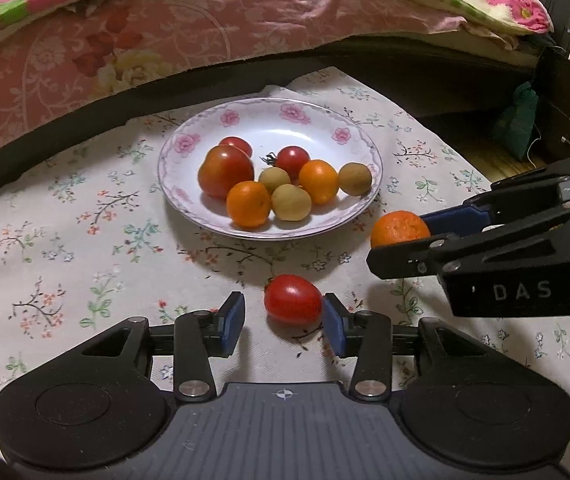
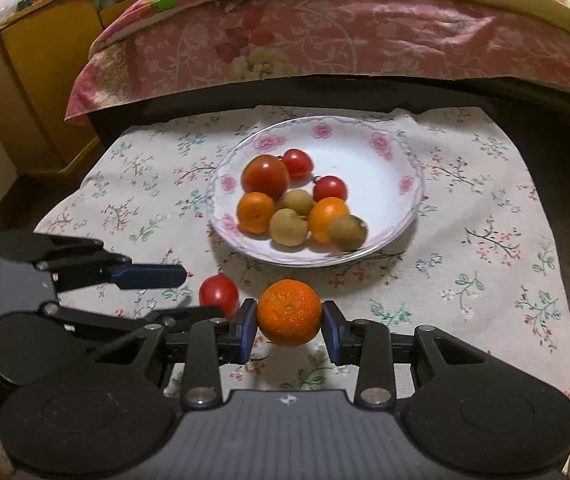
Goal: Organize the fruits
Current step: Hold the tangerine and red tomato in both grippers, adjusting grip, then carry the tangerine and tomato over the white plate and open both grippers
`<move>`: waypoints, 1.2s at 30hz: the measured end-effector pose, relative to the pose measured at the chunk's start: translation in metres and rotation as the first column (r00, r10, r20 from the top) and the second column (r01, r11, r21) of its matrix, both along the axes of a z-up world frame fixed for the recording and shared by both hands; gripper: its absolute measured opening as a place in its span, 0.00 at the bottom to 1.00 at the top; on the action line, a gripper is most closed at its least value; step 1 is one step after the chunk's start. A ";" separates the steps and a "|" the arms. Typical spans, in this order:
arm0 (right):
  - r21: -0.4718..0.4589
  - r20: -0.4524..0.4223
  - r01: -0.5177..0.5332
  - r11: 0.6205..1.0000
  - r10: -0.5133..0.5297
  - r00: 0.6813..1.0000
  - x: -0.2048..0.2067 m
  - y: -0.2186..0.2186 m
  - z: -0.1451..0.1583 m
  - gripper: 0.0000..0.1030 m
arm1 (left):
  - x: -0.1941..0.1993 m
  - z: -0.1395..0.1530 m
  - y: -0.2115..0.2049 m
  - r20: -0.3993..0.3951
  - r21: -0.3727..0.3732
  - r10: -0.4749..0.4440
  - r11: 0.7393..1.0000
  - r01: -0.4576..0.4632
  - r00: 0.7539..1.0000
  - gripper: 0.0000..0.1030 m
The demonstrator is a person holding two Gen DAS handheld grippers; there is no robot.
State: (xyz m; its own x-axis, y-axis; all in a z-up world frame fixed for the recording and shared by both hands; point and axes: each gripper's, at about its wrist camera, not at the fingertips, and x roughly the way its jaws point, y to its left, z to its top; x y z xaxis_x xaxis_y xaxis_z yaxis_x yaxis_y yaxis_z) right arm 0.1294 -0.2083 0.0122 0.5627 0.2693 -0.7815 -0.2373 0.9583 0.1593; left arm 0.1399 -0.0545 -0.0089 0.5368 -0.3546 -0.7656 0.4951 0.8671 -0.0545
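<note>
Two claw-flanked fruits (image 1: 292,299) (image 2: 289,312) beside plate (image 1: 361,208)

Four tomatoes (image 1: 292,299), three oranges (image 1: 399,228), three longans (image 1: 291,202), one plate (image 1: 361,204).

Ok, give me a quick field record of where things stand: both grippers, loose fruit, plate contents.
left gripper: open, one pad touching the small tomato lying on the tablecloth
right gripper: shut on the orange
fruit off plate: small tomato, orange
plate: three tomatoes, two oranges, three tan-green round fruits
plate free space: far right part bare
surroundings: bed with floral bedding behind the table
</note>
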 end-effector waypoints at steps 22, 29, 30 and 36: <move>0.006 -0.018 0.041 0.999 -0.040 0.999 0.004 -0.016 -0.004 0.33 | 0.014 -0.018 -0.015 -0.023 -0.062 0.060 0.996 -0.062 0.998 0.46; 0.005 -0.019 0.047 0.999 -0.047 0.999 0.005 -0.017 -0.005 0.33 | 0.011 -0.017 -0.010 -0.021 -0.062 0.064 0.996 -0.065 0.998 0.43; 0.006 -0.019 0.047 0.999 -0.046 0.999 0.005 -0.017 -0.004 0.33 | 0.010 -0.016 -0.009 -0.021 -0.060 0.065 0.996 -0.066 0.998 0.43; 0.009 -0.012 0.044 0.999 -0.044 0.999 0.005 -0.015 -0.002 0.33 | 0.006 -0.005 0.000 -0.013 -0.066 0.079 0.995 -0.080 0.997 0.43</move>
